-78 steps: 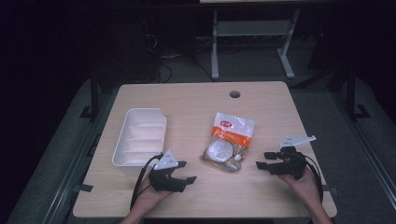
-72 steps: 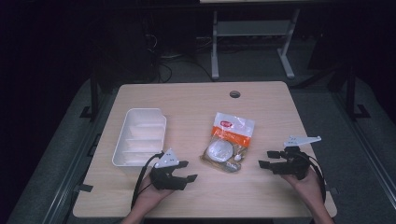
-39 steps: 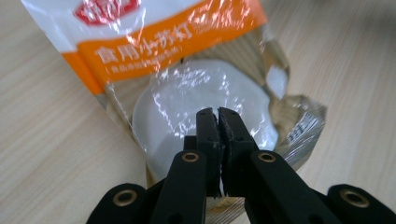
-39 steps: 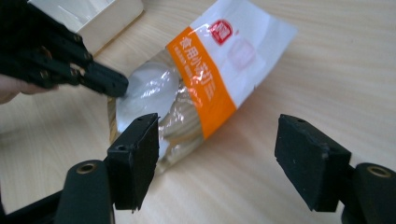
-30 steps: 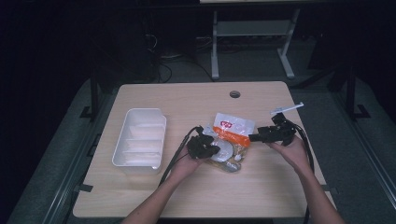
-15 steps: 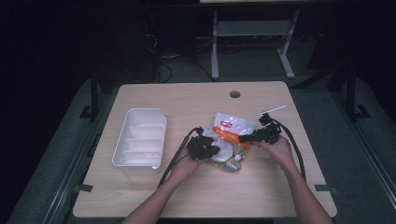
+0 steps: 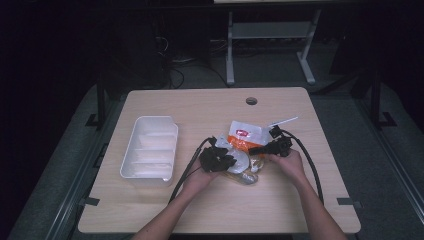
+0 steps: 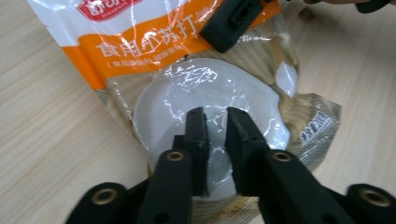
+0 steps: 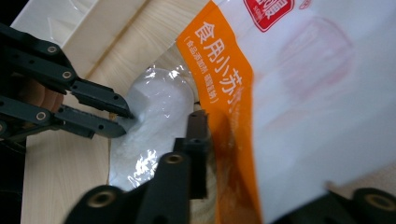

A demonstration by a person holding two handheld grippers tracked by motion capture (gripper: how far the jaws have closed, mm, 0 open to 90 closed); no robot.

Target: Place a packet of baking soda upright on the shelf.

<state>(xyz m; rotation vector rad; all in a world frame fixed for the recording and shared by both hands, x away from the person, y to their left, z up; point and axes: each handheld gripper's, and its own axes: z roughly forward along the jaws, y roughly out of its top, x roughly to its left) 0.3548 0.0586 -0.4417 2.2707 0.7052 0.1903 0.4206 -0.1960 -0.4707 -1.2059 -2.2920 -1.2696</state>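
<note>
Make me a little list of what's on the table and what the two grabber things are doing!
table: light wooden top with a round hole near the far edge
tray: white tray with compartments, on the person's left side
bag: orange, white and clear packet holding white powder, lying mid-table
left gripper: jaws nearly closed, pinching the clear part of the packet over the powder
right gripper: at the packet's orange band, one jaw under the film; grip cannot be told
hands: one holds each gripper

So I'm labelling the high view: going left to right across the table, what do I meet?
White divided tray → left hand-held gripper → plastic pouch → right hand-held gripper.
</note>
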